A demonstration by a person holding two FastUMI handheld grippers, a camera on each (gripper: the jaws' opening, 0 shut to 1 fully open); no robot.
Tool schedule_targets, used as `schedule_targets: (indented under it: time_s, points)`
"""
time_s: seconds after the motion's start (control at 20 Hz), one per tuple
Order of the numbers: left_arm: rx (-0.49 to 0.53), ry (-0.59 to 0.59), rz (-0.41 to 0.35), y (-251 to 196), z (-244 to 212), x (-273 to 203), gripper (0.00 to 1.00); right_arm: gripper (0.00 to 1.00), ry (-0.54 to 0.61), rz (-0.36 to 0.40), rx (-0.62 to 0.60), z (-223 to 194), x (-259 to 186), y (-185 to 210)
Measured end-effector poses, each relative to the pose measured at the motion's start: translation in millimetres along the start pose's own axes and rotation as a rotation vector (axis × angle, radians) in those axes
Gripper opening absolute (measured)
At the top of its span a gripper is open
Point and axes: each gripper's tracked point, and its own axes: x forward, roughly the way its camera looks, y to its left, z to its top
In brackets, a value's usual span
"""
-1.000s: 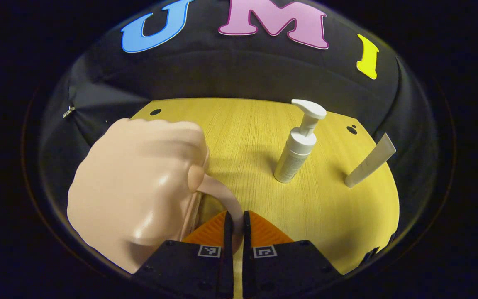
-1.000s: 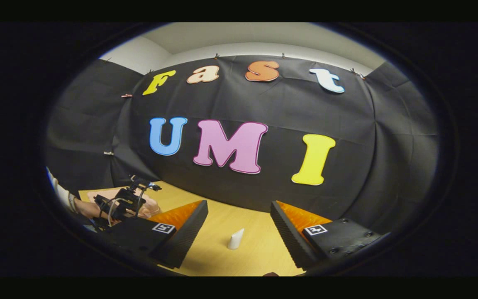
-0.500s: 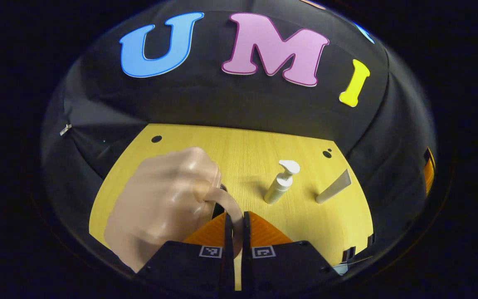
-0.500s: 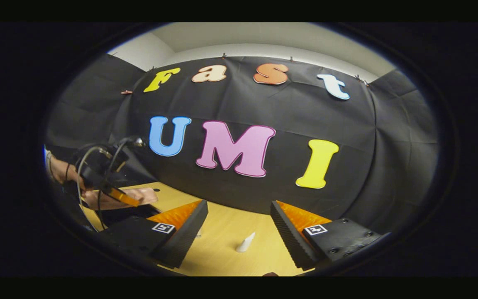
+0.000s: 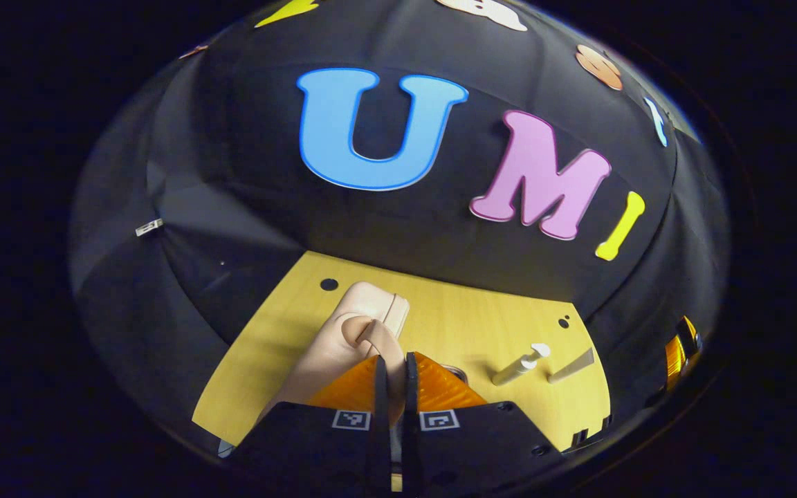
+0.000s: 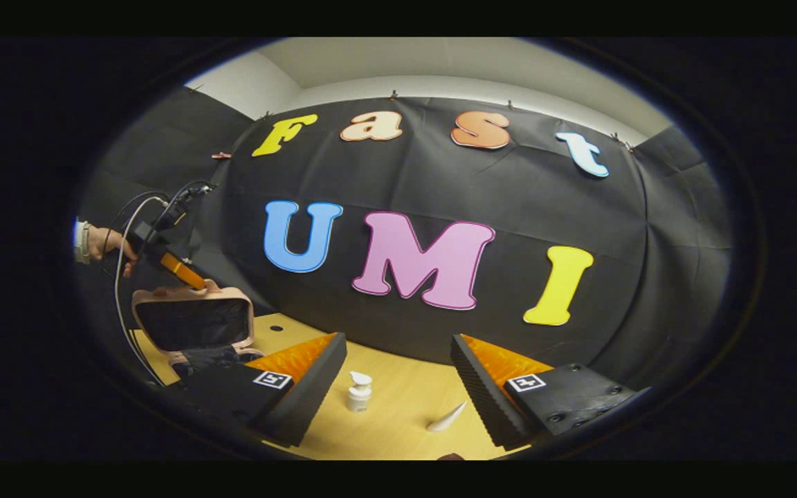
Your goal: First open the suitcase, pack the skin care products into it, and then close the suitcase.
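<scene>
The left gripper (image 5: pixel 391 366), pinching the handle (image 5: pixel 371 332) of the suitcase lid (image 6: pixel 192 319) (right gripper (image 6: pixel 398 377) spread), risks slipping, dropping it shut.

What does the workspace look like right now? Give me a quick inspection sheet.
Surface: wooden table, with small holes near its far edge.
Job's things: suitcase open, lid raised, dark lining; pump bottle upright and tube on the table, neither packed.
Clutter: nothing seen.
Grippers: left gripper shut on the suitcase handle; right gripper open, holding nothing.
Cables: cables loop from the left gripper.
Surroundings: black cloth wall; a person's hand at left.
</scene>
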Motion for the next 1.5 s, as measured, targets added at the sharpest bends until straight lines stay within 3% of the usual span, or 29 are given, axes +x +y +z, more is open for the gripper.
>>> schedule_targets:
  time_s: [0.15, 0.3, 0.65, 0.8, 0.85, 0.9, 0.95, 1.05, 1.1, 1.2, 1.5]
  points:
    - [-0.009, -0.048, 0.108, 103, 9, 21, 0.12, 0.97, 0.007, -0.009, 0.009, 6, 12, 19]
    - [0.079, -0.100, 0.240, 210, 1, 43, 0.11, 0.97, 0.039, -0.052, 0.069, 5, 18, 29]
    - [-0.169, 0.157, 0.263, 337, -147, 121, 0.09, 0.97, 0.188, -0.154, 0.079, -19, 15, 43]
    - [-0.212, 0.130, 0.242, 358, -160, 142, 0.09, 0.97, 0.232, -0.166, 0.118, -29, 18, 56]
    - [-0.223, 0.123, 0.250, 364, -157, 141, 0.15, 0.97, 0.238, -0.169, 0.127, -31, 19, 59]
    - [-0.220, 0.116, 0.275, 367, -154, 135, 0.29, 0.96, 0.236, -0.177, 0.130, -32, 20, 57]
    - [-0.205, 0.090, 0.278, 368, -145, 124, 0.36, 0.96, 0.236, -0.187, 0.131, -35, 20, 54]
    - [-0.128, -0.015, 0.288, 364, -107, 97, 0.66, 0.97, 0.238, -0.222, 0.128, -43, 18, 44]
    - [-0.092, -0.076, 0.265, 342, -92, 88, 0.90, 0.97, 0.231, -0.239, 0.126, -46, 18, 37]
    - [-0.046, -0.122, 0.195, 284, -80, 74, 0.91, 0.97, 0.238, -0.269, 0.128, -60, 13, 23]
    - [0.119, -0.151, -0.095, 35, -85, 60, 0.93, 0.97, 0.289, -0.301, 0.096, -108, 9, -28]
